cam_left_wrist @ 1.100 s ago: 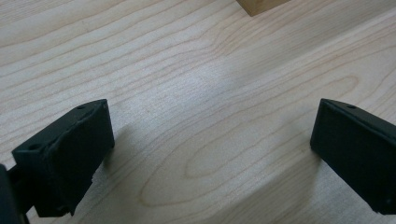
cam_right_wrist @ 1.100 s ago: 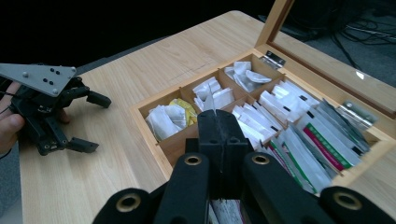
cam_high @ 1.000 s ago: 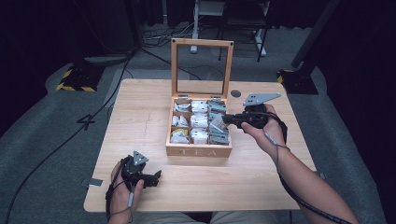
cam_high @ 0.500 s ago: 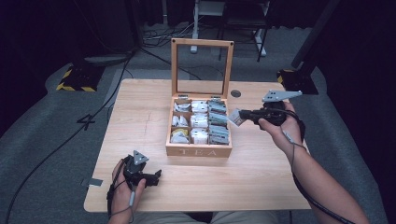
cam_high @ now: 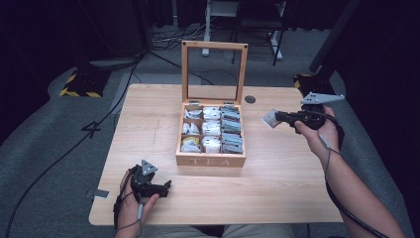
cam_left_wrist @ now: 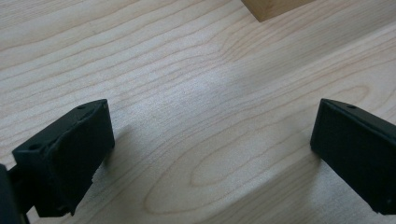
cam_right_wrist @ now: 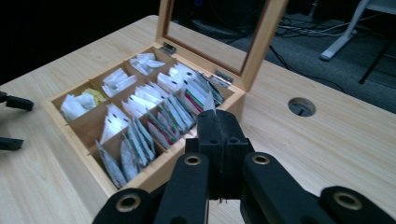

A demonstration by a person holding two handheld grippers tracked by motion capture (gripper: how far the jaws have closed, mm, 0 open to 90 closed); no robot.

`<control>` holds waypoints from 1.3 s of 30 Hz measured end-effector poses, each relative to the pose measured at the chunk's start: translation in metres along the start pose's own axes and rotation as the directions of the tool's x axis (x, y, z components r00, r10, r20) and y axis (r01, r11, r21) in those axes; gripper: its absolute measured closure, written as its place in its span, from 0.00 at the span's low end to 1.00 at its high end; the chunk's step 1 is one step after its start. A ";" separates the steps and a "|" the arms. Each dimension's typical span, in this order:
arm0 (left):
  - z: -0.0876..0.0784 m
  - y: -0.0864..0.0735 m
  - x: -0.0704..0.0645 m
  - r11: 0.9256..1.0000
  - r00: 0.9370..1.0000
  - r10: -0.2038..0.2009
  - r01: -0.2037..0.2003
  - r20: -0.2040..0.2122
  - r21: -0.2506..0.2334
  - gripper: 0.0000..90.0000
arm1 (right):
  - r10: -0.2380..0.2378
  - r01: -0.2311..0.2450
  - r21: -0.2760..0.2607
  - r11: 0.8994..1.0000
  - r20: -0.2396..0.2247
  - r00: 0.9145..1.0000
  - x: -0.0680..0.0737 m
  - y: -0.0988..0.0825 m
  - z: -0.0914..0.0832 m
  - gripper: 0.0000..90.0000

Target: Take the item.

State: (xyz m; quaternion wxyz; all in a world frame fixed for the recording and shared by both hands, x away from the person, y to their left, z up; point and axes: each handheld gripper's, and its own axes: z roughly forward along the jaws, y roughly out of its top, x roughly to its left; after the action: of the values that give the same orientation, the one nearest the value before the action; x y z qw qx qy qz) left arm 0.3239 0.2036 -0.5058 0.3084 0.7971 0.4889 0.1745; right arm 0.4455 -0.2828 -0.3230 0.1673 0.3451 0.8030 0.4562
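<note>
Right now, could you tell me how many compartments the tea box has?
9, in three rows of three inside the tea box: left column, middle column, right column. All hold tea bags. The right gripper holds one bag beside the box.

High view looks down; both tool views near table [cam_high: 148, 124].

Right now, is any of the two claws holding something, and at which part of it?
The right claw pinches a tea bag by one edge, to the right of the tea box. The left claw is open over the table, holding nothing.
</note>
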 end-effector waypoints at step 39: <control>0.000 0.000 0.000 1.000 1.000 -0.002 0.002 0.000 -0.001 0.00 | 0.128 -0.140 0.145 0.979 0.085 0.988 -0.063 -0.090 0.028 1.00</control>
State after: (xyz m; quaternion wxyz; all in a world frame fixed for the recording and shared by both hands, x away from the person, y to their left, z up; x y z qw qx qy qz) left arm 0.3241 0.2035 -0.5059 0.3092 0.7965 0.4895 0.1743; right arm 0.4703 -0.3407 -0.4166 0.1396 0.4269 0.8033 0.3912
